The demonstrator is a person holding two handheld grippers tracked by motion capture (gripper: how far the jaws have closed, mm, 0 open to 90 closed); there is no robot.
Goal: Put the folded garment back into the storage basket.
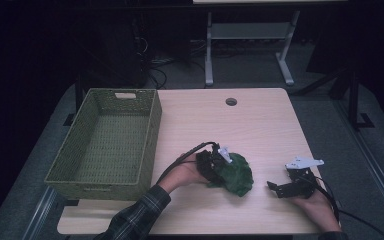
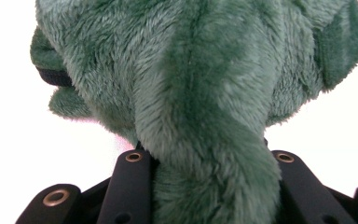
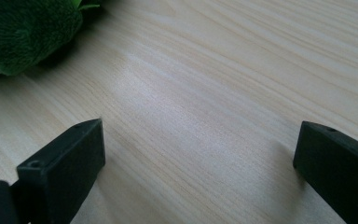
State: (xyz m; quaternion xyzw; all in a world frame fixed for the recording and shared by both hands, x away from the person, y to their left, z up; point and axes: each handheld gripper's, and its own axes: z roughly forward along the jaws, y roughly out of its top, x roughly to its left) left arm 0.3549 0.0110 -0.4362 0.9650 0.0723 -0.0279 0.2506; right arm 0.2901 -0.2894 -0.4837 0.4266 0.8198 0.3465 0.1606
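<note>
Two grippers in frame: left gripper (image 1: 219,165) clamped on green plush toy (image 1: 236,174) at mid-counter (image 1: 260,125); right gripper (image 1: 280,187) idle nearby, jaws wide, empty. Best lifted slowly, grip kept firm, then carried over to basket (image 1: 152,125).

Readable text: none in any view.
Basket (image 1: 152,131): woven green walls, no label or lettering to be made out.
Table (image 1: 260,125): bare wood grain, no marks or numbers.
Plush toy (image 1: 237,174): green fur, no tag or writing visible.
</note>
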